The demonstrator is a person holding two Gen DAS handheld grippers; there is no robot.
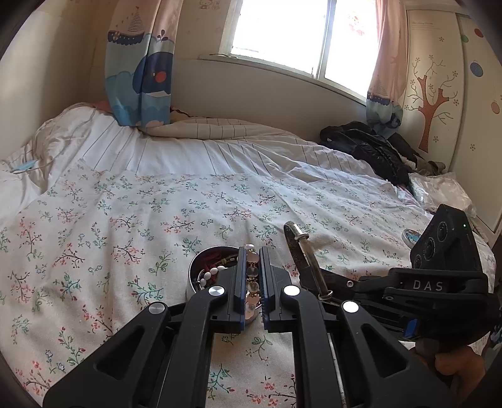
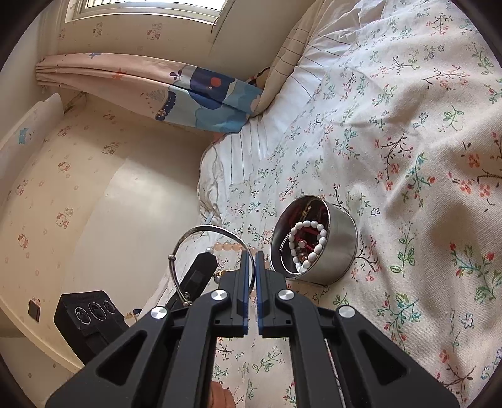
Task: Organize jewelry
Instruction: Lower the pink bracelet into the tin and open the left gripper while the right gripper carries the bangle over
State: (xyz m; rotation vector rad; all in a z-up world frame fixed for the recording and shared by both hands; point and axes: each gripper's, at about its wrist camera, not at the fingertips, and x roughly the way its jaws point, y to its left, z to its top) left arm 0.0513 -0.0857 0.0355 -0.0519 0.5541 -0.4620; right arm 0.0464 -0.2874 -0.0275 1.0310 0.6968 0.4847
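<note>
1. The left gripper (image 1: 251, 276) points forward and somewhat down over the bed. Its two jaws are pressed on a bracelet of pale pink beads (image 1: 253, 276), which stands in a line between the blue pads.
2. The right gripper (image 2: 253, 265) is turned on its side, so that the bed looks tilted in its own view. Its jaws are clenched on a thin silver bangle (image 2: 200, 229), and the ring of the bangle sticks out to the left of the fingers.
3. In the left wrist view the right gripper (image 1: 302, 251) comes in from the right side with the silver bangle (image 1: 309, 260) in its tip. A part of the person's hand (image 1: 451, 364) shows below it at the edge, mostly cut off.
4. Just behind both tools a round metal tin (image 2: 342, 232) stands on the flowered sheet (image 2: 408, 157). It holds a bracelet of white beads (image 2: 309, 246) and some red cords; the other pieces inside are too tangled to tell.
5. In the left wrist view the tin (image 1: 200, 260) is half hidden by the gripper fingers.
6. Farther away a dark jacket (image 1: 370, 147) lies near the wall, and the curtain (image 1: 141, 72) hangs down to the bed under the bright window (image 1: 282, 28).
</note>
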